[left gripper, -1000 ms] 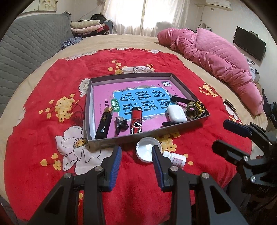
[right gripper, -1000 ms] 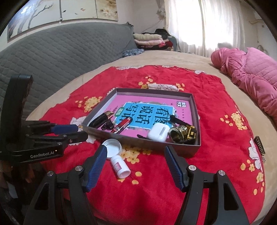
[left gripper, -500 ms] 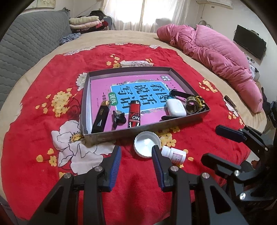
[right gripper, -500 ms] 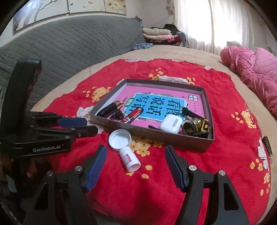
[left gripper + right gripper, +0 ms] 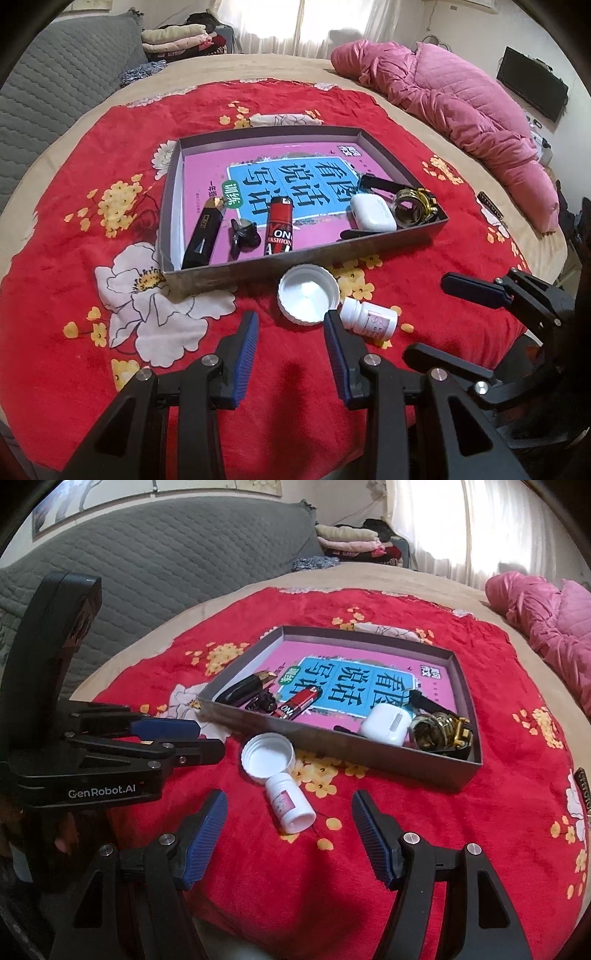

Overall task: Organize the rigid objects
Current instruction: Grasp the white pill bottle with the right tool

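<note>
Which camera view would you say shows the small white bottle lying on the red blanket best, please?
The right wrist view: the small white bottle lies whole and unblocked, between the open fingers of the right gripper. In the left wrist view the bottle sits off to the right, its neck partly hidden behind a finger of the left gripper.

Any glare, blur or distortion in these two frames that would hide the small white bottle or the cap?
Left wrist view: strong fisheye bend, dark vignette corners, the bright curtained window blown out, yet the small white bottle and round white plastic cap stay sharp. Right wrist view: same curvature and window glare; bottle and cap evenly lit, no motion blur.
</note>
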`<state>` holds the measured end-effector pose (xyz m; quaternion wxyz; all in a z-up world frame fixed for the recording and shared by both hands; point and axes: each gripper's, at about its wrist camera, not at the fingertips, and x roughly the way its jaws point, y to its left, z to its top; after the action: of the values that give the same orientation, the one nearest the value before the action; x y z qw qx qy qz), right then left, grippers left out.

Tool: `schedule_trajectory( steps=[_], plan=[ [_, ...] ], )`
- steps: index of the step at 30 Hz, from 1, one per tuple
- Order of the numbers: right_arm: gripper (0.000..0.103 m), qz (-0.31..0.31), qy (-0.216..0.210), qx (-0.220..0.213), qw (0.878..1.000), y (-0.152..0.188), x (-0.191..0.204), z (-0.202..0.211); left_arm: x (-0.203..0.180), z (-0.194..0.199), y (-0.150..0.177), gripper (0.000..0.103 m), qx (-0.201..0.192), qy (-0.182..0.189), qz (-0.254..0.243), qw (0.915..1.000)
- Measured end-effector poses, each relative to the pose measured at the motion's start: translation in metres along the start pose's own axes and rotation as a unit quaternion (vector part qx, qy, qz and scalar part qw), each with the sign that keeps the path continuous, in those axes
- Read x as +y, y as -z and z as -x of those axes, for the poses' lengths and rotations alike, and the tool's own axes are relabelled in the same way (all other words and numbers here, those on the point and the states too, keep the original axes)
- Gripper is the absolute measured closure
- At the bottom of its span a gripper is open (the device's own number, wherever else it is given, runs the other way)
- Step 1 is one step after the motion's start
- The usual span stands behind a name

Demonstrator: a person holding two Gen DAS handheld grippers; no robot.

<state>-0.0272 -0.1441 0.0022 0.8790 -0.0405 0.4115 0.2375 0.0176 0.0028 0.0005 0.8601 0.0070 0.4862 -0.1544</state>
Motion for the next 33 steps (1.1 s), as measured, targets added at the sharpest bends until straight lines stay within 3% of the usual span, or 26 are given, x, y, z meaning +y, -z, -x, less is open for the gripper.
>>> schedule_trajectory(
  steps=[15, 25, 33],
  plan=[
    [0.031, 0.043, 0.005, 0.042, 0.998, 0.008, 0.003, -0.061, 0.002, -0.020, 0.001, 0.067, 0.012, -0.003, 0.007, 0.9999],
    [0.032, 0.028, 0.006, 0.028, 0.999, 0.002, -0.007, -0.076, 0.004, -0.035, -0.003, 0.067, 0.021, -0.008, 0.016, 0.9996],
    [0.053, 0.056, 0.005, 0.028, 0.998, 0.000, 0.001, -0.082, 0.008, -0.047, -0.006, 0.067, 0.029, -0.010, 0.029, 0.9991]
  ],
)
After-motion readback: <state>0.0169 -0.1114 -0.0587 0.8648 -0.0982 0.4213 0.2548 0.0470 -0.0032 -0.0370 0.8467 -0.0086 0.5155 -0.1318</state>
